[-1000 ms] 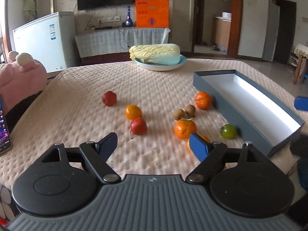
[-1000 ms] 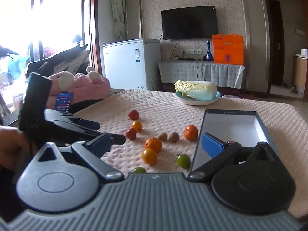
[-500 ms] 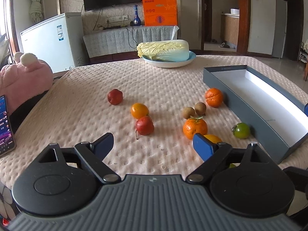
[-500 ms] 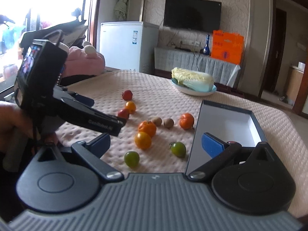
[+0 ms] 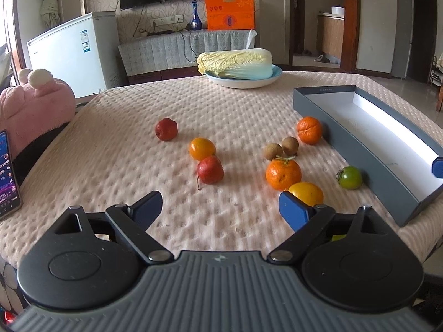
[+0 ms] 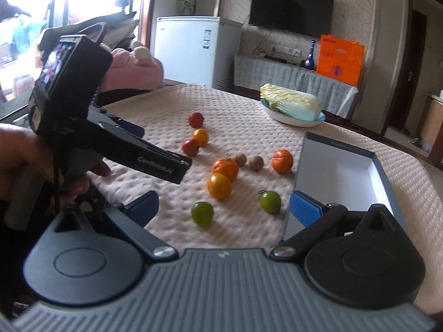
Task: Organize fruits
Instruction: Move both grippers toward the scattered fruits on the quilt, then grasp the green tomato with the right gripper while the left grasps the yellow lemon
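Two grippers hover at the near edge of the table, both empty. The left gripper (image 5: 220,207), low in its own view, has just been spreading its jaws and now stands wide with only the quilted cloth between them; its right pad sits just in front of a yellow-orange fruit (image 5: 306,193). The right gripper (image 6: 224,207) also stands wide apart with nothing in it, its right pad overlapping the near corner of the grey box (image 6: 382,171).

Outward from there, the fruit lies loose across the middle of the table: a stemmed orange (image 5: 283,173), two small brown fruits (image 5: 281,149), a second orange (image 5: 309,130) close beside the box's left wall, a green tomato (image 5: 349,177) near that wall too, two red fruits (image 5: 210,169) and another yellow-orange one between them. A second green fruit (image 6: 202,213) shows only in the right view, lower centre.

By my reading, sorting has not begun: the box's white floor looks bare and every fruit is still on the cloth.

Around the work, a cabbage on a plate (image 5: 238,63) stands at the far edge, a pink plush (image 5: 33,105) and a phone (image 5: 7,174) at the left. Nothing blocks the reach.
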A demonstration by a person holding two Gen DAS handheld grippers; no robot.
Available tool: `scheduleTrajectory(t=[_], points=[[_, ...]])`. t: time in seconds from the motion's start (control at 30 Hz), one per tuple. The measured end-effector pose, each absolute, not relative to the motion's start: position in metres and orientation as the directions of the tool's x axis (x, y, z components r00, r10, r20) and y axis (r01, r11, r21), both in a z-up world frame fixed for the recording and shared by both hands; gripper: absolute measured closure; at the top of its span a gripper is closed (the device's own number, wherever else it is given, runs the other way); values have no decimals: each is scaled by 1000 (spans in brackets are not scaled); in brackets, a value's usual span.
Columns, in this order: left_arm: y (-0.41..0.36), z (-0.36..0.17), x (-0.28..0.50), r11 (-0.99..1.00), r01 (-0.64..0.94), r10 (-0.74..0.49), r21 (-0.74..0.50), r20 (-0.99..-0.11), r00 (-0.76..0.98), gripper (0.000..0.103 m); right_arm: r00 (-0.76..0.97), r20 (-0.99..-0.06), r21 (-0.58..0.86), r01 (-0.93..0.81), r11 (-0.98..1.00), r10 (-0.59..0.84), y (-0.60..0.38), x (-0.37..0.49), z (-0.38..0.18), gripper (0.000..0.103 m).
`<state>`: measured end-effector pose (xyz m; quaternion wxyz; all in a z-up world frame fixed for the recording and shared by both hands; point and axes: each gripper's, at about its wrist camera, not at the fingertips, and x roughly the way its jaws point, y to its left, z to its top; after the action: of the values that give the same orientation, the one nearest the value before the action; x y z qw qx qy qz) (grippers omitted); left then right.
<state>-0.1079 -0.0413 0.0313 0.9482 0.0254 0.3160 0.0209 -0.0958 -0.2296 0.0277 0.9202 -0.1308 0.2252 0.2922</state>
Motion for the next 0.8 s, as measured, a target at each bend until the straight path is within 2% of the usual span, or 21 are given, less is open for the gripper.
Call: scheduleTrajectory(t=[0.13, 0.17, 0.23, 0.3, 0.37, 0.43, 0.63, 0.8], points=[[-43, 29, -111, 998, 18, 19, 56, -598, 801, 9, 701, -505, -81, -619, 781, 504, -224, -95, 26, 2], [-44, 29, -112, 998, 33, 6, 54, -599, 800, 9, 691, -506, -62, -627, 776, 517, -224, -95, 26, 6], [-46, 29, -112, 998, 49, -15, 40, -598, 801, 11, 679, -514, -35, -627, 778, 524, -222, -92, 25, 39], [-48, 29, -112, 997, 64, -29, 37, -598, 801, 11, 661, -551, -15, -619, 785, 510, -219, -85, 20, 50], [-50, 29, -112, 996, 86, -53, 26, -599, 799, 13, 643, -587, -13, -615, 789, 491, -213, -79, 13, 52], [-52, 29, -112, 993, 115, -85, 12, -597, 798, 21, 632, -600, -8, -618, 786, 490, -209, -75, 7, 62], [-57, 26, -107, 983, 184, -160, -25, -610, 776, 40, 648, -619, -65, -605, 793, 443, -198, -69, -4, 68], [-64, 24, -101, 972, 233, -205, -35, -613, 763, 45, 645, -627, -53, -594, 803, 436, -198, -61, -8, 68]])
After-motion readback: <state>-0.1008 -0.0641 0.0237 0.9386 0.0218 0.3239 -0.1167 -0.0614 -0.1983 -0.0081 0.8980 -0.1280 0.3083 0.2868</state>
